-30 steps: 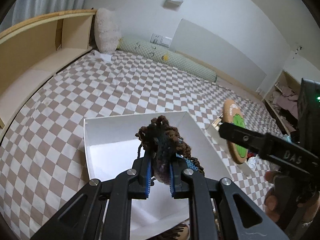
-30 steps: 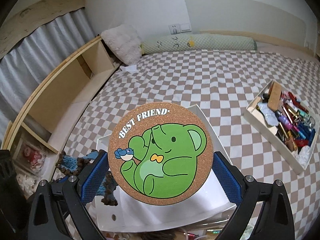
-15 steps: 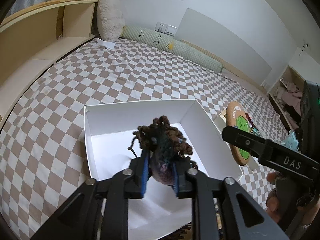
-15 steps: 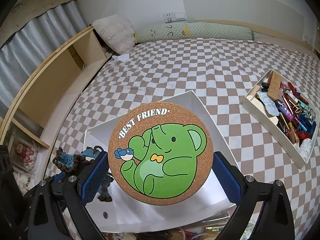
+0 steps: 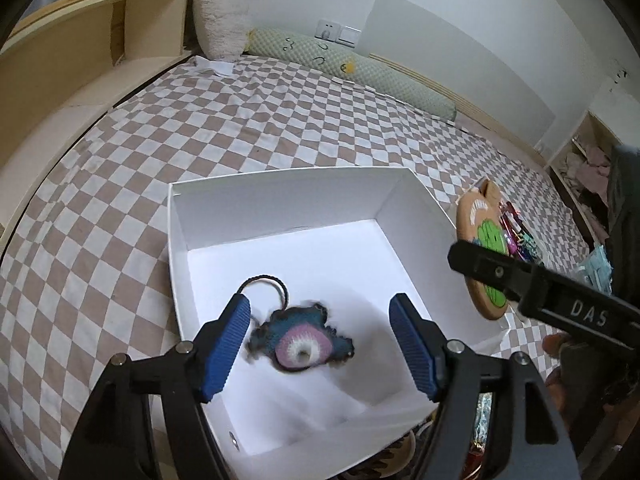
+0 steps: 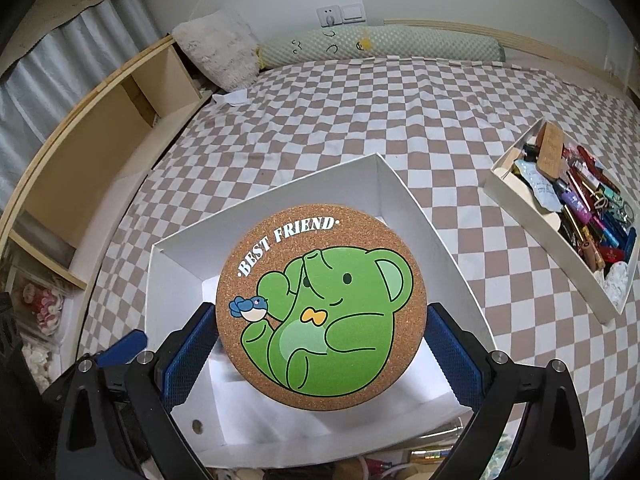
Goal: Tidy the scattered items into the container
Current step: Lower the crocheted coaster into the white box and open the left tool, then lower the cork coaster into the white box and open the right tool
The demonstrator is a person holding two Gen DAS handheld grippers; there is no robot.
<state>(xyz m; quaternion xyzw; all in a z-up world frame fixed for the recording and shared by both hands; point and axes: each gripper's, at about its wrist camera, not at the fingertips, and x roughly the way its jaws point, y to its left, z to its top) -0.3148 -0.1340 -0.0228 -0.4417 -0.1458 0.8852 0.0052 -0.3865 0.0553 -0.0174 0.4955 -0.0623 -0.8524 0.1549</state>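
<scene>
A white open box (image 5: 276,196) stands on the checkered bed. A crocheted blue and pink piece with a black loop (image 5: 300,344) lies blurred on the box floor. My left gripper (image 5: 320,346) is open above it, jaws wide apart, holding nothing. My right gripper (image 6: 322,344) is shut on a round cork coaster (image 6: 320,304) printed with a green elephant and "BEST FRIEND", held over the box (image 6: 400,192). The coaster also shows at the right in the left wrist view (image 5: 482,256).
A shallow tray (image 6: 516,204) full of several small colourful items lies on the bed to the right. A wooden shelf unit (image 6: 100,152) runs along the left. A green bolster (image 5: 352,72) and a fluffy pillow (image 5: 220,16) lie at the far wall. Loose clutter sits at the box's near edge.
My left gripper has opened and the crocheted piece has dropped from it onto the box floor. My right gripper still holds the coaster, now closer over the box.
</scene>
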